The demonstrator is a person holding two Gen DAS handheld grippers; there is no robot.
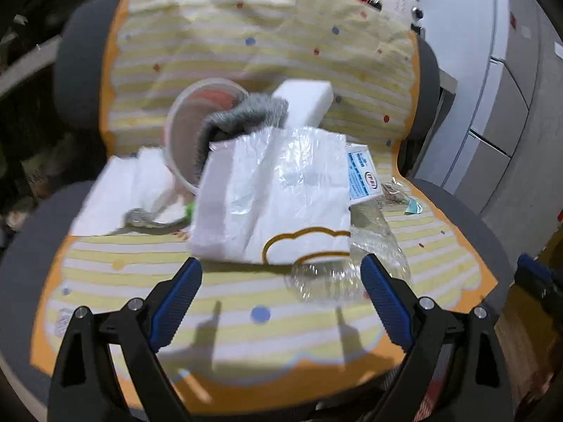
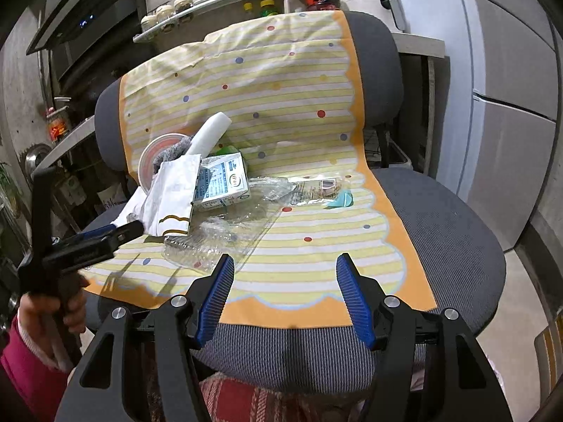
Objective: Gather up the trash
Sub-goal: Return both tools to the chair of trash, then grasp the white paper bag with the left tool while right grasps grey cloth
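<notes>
— Where is the trash?

— On the striped cloth [image 2: 299,211] over the grey chair [image 2: 440,218]. Take the blue-and-white carton [image 2: 221,179] as the mark: a white plastic bag [image 1: 281,197] leans against its left side, crumpled clear plastic [image 2: 214,242] lies just in front, a flat clear wrapper [image 2: 316,190] sits to its right, and a round tub [image 2: 155,161] with a grey rag stands behind-left.

— And the claws?

— The left claw [image 1: 281,277] is spread wide, empty, just short of the bag (that view is blurred). The right claw [image 2: 285,274] is also wide and empty, nearer the chair's front edge.
</notes>
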